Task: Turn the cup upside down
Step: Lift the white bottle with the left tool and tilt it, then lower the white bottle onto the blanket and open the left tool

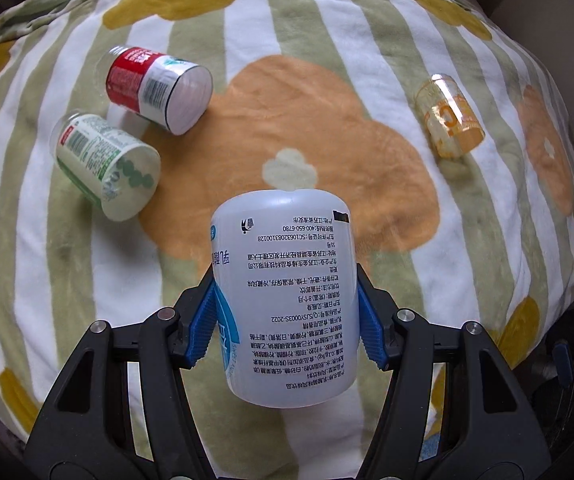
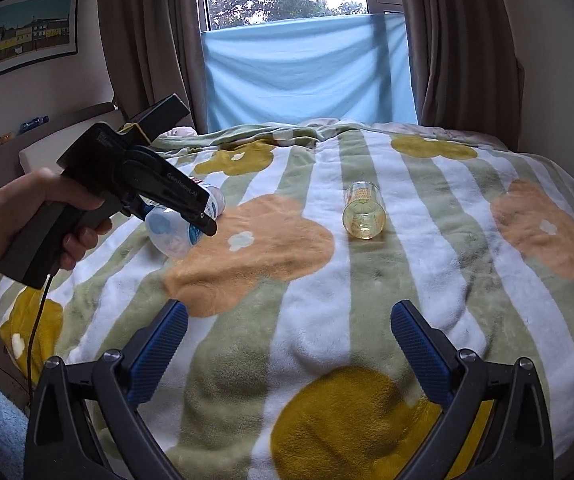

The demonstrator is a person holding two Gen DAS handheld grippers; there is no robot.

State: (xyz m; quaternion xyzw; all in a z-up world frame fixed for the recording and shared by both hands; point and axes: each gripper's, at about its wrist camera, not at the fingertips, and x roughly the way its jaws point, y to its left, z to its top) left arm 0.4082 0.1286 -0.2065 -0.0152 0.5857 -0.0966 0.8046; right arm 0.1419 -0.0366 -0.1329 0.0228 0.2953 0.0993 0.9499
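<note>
The white plastic cup with blue label (image 1: pixel 283 304) is held clear above the striped flower-print blanket (image 1: pixel 367 184) by the left tongs (image 1: pixel 287 320), the right tongs (image 2: pixel 289 344) gaping empty; it is best turned mouth-down, lowered flat, then released.

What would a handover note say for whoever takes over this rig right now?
Left gripper: shut on the white cup with blue label, held above the flowered blanket, printed text reading inverted.
Right gripper: open, empty, above the blanket.
Lying on their sides: red-label cup, green-label cup, clear orange-print cup.
Done: white cup grasped and lifted.
Left: set it down mouth-down; which end is the mouth is unclear here. The other three look untouched.
</note>
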